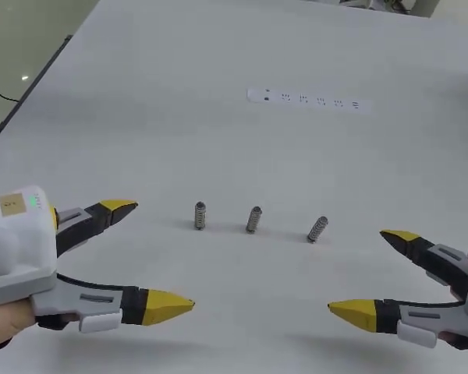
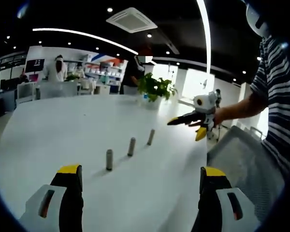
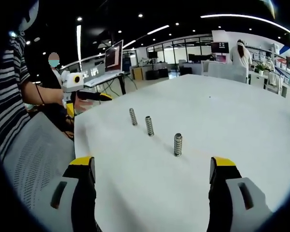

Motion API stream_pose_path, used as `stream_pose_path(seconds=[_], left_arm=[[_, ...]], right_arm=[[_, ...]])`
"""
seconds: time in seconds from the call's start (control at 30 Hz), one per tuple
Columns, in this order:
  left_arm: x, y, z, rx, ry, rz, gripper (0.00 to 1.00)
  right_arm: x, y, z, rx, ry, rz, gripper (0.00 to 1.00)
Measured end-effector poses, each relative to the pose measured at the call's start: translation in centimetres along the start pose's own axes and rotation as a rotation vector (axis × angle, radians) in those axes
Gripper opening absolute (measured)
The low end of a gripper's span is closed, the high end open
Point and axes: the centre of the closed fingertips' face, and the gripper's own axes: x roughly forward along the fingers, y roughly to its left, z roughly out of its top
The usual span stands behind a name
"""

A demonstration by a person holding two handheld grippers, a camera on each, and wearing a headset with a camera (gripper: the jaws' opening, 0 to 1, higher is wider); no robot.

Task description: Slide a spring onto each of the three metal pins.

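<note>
Landmark: middle pin (image 1: 253, 220), upright on the white table (image 1: 218, 140), sleeved by a spring (image 3: 149, 125) along its visible length.

Just left of the middle pin in the head view: left pin (image 1: 200, 216), upright, likewise sleeved by a spring. Just right of it: right pin (image 1: 317, 229), also sleeved, appearing slightly tilted. One row, no contact between neighbours.

Well left of the middle pin and nearer the person: left gripper (image 1: 156, 255), yellow-tipped jaws spread wide, gripping nothing, apart from all three pins.

Well right of the middle pin and nearer the person: right gripper (image 1: 364, 271), jaws spread wide, gripping nothing.

Well beyond the middle pin: white power strip (image 1: 308, 99), flat on the table.

Far behind the middle pin in the left gripper view: potted plant (image 2: 156, 87).
</note>
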Motion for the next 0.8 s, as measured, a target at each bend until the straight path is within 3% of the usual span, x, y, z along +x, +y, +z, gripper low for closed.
stream_pose_path(seconds=[0.8], left_arm=[[-0.58,0.24,-0.21,-0.009,-0.001,0.014,0.98]], right_arm=[[0.05,0.45,0.47,-0.017,0.001,0.003,0.99]])
